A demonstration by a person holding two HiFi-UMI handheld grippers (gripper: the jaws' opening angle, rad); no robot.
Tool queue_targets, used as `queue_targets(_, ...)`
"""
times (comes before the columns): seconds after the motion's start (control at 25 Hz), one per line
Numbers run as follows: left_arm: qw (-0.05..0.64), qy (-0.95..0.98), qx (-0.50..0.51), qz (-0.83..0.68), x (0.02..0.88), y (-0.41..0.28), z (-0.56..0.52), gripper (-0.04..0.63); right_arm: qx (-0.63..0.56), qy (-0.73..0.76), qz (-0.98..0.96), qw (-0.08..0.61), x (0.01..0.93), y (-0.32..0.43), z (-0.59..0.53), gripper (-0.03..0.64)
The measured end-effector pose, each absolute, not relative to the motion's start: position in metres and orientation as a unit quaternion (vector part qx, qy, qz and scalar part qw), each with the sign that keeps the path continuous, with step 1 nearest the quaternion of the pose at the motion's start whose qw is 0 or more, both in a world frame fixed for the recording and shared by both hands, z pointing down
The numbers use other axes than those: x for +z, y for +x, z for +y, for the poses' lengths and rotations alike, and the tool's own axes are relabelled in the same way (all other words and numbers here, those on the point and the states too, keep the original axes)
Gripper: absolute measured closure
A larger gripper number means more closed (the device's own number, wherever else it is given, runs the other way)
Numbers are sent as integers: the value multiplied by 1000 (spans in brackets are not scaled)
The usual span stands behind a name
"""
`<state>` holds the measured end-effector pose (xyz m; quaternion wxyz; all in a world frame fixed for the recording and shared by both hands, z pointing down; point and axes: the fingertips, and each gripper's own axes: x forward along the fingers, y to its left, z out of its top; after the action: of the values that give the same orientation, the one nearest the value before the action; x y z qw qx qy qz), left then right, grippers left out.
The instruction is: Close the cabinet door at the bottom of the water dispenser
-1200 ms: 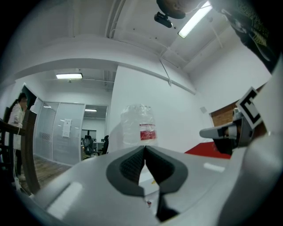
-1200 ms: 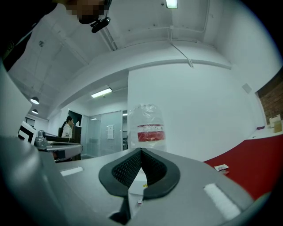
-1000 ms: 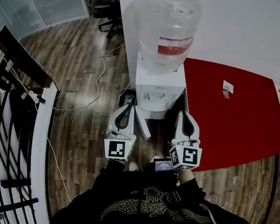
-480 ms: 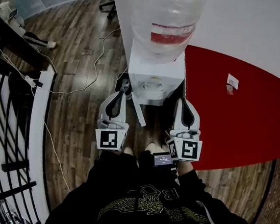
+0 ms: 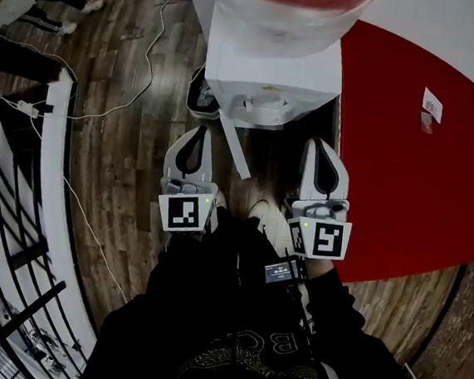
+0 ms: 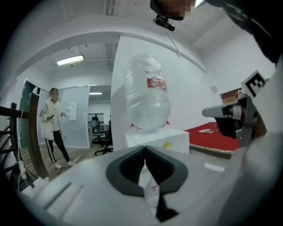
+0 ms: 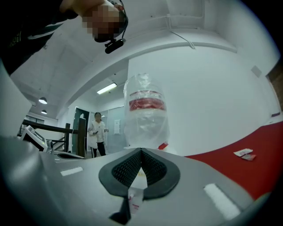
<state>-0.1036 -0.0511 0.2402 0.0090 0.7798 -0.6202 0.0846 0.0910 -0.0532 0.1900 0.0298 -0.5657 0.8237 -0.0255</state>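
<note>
The white water dispenser (image 5: 265, 71) stands at the top of the head view, with its clear bottle (image 5: 309, 0) above it. Its bottom cabinet door (image 5: 234, 147) stands open, showing as a thin white strip that angles out toward me. My left gripper (image 5: 197, 131) is shut and empty, just left of the door's edge. On the door's other side my right gripper (image 5: 320, 142) is also shut and empty, in front of the dispenser's right corner. In the left gripper view the shut left gripper (image 6: 144, 148) points at the bottle (image 6: 148, 99). The right gripper (image 7: 141, 152) faces the bottle (image 7: 146, 110) too.
A red wall panel (image 5: 408, 143) runs to the right of the dispenser. Cables (image 5: 141, 59) trail over the wood floor at the left, beside a white and black railing (image 5: 47, 208). A person (image 6: 53, 126) stands farther back near glass partitions. A small dark object (image 5: 203, 94) sits by the dispenser's left side.
Both grippers have sunk lower and my head has come closer to the dispenser, which fills more of the head view. Both grippers stay shut. The door still stands out.
</note>
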Motion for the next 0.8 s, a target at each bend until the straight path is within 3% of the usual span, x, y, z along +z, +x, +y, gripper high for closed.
queue_targets(0.4,52,772,115,-622,368,-124,-69,589,-76,-564,822,-17,328,75,-70,618)
queue_targets(0.52,103,769,155,-611,423,-124,-71,588,-106,-546,831,-24,368,71,-74,617)
queue_targets(0.6,142,760,172,-610,458,-126,-73,546,-116,-543,831,-31,388,72,-79,617)
queue_targets(0.8,174,752,196,-605,528,-125,-71,520,-133,-570,810,-43,431,82,-86,617)
